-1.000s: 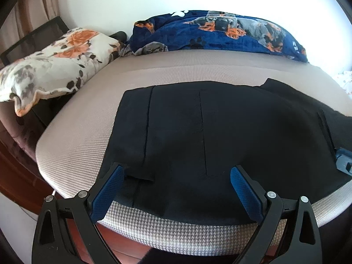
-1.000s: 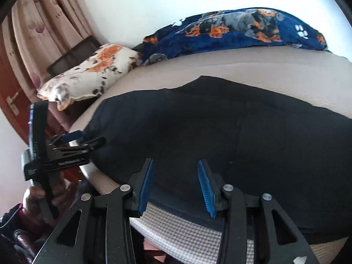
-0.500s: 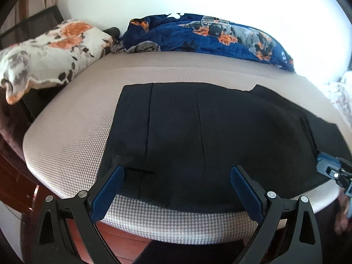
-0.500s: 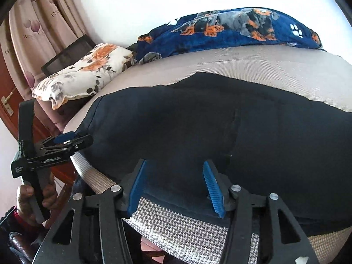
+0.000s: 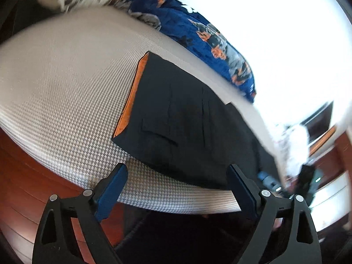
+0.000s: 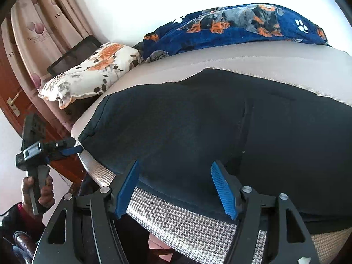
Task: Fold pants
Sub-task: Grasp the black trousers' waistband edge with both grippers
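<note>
Black pants (image 5: 180, 118) lie spread flat on the bed, also in the right wrist view (image 6: 220, 127). An orange lining edge shows along their left end (image 5: 129, 101). My left gripper (image 5: 178, 184) is open and empty, just off the bed's near edge, apart from the pants. It also shows at the bed's left corner in the right wrist view (image 6: 70, 148), held in a hand. My right gripper (image 6: 176, 182) is open and empty, fingers over the pants' near edge.
The bed has a grey houndstooth cover (image 5: 66, 88). A blue dog-print blanket (image 6: 231, 26) lies along the far wall. A floral pillow (image 6: 92, 74) sits at the bed's left end. Curtains (image 6: 44, 26) and a wooden door (image 6: 11, 101) are at left.
My left gripper has pulled back and swung to the left of the pants, tilting its view. My right gripper has opened wider and sits a little lower at the pants' edge.
</note>
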The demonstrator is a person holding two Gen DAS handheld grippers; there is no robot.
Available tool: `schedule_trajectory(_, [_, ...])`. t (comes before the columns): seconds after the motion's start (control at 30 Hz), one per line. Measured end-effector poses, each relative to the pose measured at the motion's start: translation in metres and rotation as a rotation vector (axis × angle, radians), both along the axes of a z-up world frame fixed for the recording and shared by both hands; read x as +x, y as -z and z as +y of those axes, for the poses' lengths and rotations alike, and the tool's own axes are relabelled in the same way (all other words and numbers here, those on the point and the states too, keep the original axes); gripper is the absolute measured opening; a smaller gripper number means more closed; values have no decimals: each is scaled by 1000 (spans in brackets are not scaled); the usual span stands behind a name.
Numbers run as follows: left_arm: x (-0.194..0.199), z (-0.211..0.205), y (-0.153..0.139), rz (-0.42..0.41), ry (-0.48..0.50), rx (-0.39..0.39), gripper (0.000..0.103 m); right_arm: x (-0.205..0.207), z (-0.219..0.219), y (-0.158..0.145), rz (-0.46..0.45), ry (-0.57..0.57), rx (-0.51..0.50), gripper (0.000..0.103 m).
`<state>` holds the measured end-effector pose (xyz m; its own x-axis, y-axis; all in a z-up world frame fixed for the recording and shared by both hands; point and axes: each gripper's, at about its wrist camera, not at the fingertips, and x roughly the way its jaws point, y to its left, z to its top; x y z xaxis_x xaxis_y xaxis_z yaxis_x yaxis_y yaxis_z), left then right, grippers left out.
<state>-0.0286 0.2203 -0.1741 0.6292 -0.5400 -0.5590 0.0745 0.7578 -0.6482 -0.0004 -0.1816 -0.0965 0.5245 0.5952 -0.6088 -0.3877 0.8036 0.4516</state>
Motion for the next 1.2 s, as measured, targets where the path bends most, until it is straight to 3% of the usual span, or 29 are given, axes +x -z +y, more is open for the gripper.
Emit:
schedule_trajectory(0.27, [29, 2, 7, 80, 66, -120, 91, 0, 1, 1, 13, -2, 13, 69])
schedule_trajectory(0.33, [30, 9, 11, 94, 62, -182, 91, 0, 1, 0, 12, -5, 11, 70])
schedule_trajectory(0.43, [21, 27, 20, 43, 51, -393, 91, 0, 2, 0, 16, -7, 20, 72])
schedule_trajectory(0.5, [18, 30, 20, 22, 46, -428, 91, 0, 3, 0, 16, -10, 21, 74])
schedule_trajectory(0.57, [19, 27, 23, 35, 45, -394, 91, 0, 4, 0, 16, -12, 20, 75])
schedule_trajectory(0.63, [20, 20, 23, 17, 72, -416, 91, 0, 4, 1, 16, -16, 19, 76])
schedule_trajectory(0.73, [19, 10, 10, -52, 113, -420, 91, 1, 4, 1, 18, -19, 23, 78])
schedule_trajectory(0.87, [26, -2, 9, -24, 104, -312, 91, 0, 7, 1, 14, -23, 20, 81])
schedule_trajectory(0.93, [27, -5, 14, -23, 96, -341, 91, -1, 7, 1, 15, -24, 23, 81])
schedule_trajectory(1.0, [26, -8, 15, -22, 95, -321, 91, -1, 6, 2, 17, -23, 30, 81])
schedule_trajectory(1.07, [29, -20, 5, -30, 93, -230, 89, -1, 7, 1, 16, -24, 30, 82])
schedule_trajectory(1.13, [29, -29, 0, -42, 73, -156, 80, -1, 6, 1, 16, -25, 29, 82])
schedule_trajectory(1.2, [30, -31, 1, -26, 43, -101, 61, -1, 5, 2, 18, -24, 38, 82])
